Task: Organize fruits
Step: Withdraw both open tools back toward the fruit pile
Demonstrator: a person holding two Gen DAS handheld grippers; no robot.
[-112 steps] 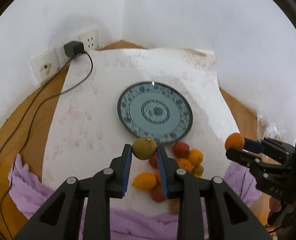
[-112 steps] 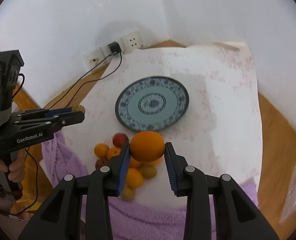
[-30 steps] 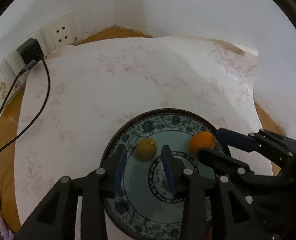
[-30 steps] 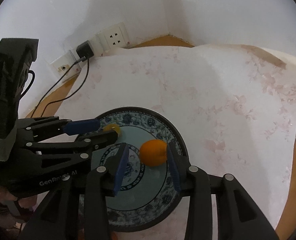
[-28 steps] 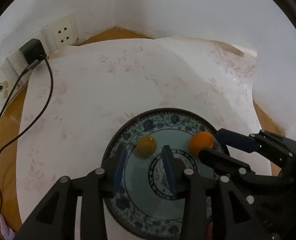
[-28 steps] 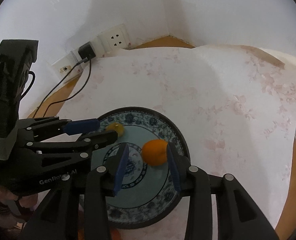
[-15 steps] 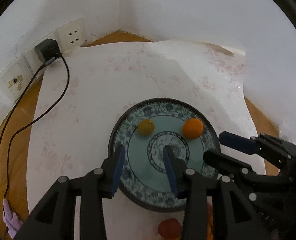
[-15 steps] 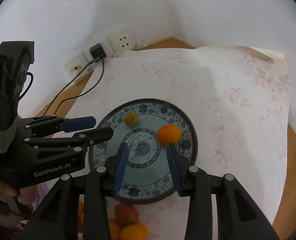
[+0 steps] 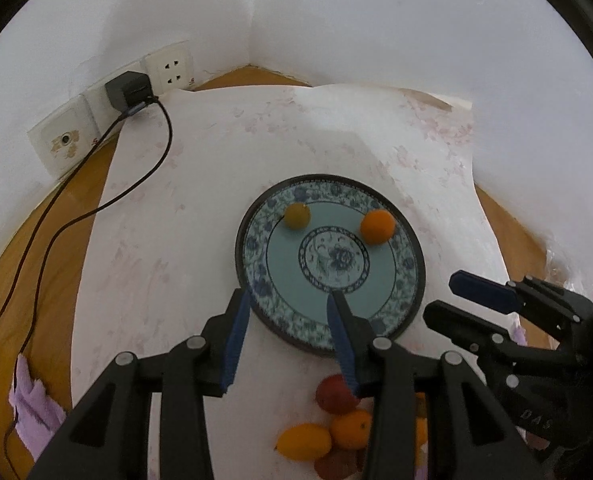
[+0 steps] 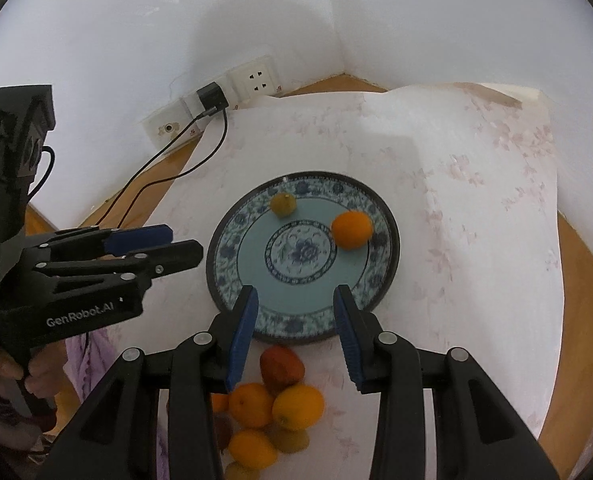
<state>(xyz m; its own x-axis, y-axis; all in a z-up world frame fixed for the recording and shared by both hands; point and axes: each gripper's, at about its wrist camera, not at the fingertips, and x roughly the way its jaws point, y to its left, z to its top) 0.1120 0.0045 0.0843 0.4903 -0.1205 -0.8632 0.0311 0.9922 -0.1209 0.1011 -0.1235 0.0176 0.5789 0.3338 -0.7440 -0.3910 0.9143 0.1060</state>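
A blue patterned plate [image 9: 406,280] [image 10: 384,276] lies on the white cloth. On it rest a small yellow-green fruit [image 9: 296,216] [image 10: 283,204] at the far left and an orange [image 9: 377,226] [image 10: 351,229] at the far right. My left gripper [image 9: 288,312] is open and empty above the plate's near rim. My right gripper [image 10: 295,306] is open and empty, also at the near rim. A pile of oranges and red fruits [image 9: 336,424] [image 10: 280,396] lies on the cloth below the grippers, partly hidden by them.
Wall sockets with a black charger [image 9: 128,88] [image 10: 212,98] and its cable sit at the back left. A purple towel [image 9: 36,396] lies at the table's near edge. White walls meet in a corner behind the table.
Both grippers let go of their fruits on the plate and have drawn back toward me and up. The fruit pile has come into view below them.
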